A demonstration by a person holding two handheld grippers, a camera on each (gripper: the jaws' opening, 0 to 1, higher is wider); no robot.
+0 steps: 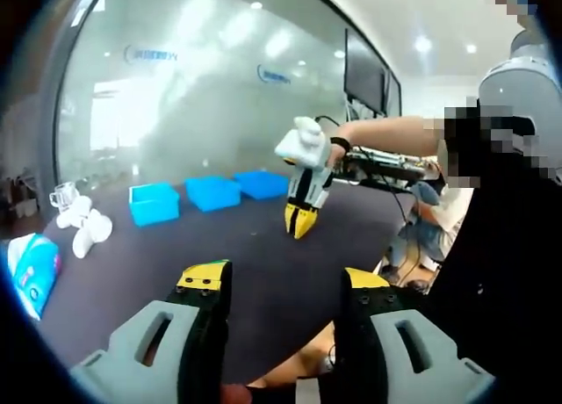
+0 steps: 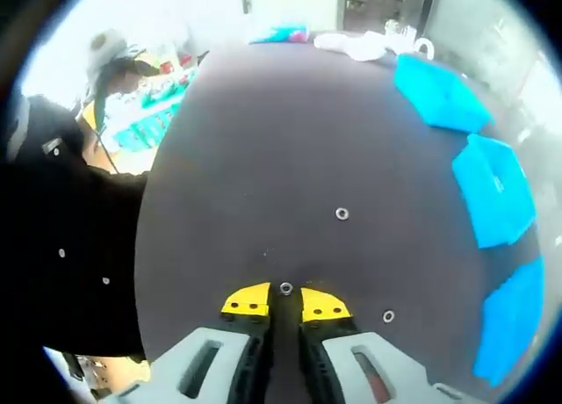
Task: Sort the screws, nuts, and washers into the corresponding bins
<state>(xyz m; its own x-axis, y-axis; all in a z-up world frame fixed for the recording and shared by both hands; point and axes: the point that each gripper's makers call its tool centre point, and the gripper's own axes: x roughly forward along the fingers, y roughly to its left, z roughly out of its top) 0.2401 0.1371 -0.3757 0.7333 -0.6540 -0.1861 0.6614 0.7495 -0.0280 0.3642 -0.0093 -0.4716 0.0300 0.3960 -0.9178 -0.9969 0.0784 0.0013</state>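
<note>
Right gripper view shows my right claw nearly clenched over a nut on the table; I should pinch squarely, while my left claw hangs released.

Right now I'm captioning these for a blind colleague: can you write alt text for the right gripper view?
The right tool, nearly shut, hovers over a dark table with a small nut at its tips. Two more small metal rings, one further out and one to the right, lie loose, and three blue bins line the right edge.
</note>
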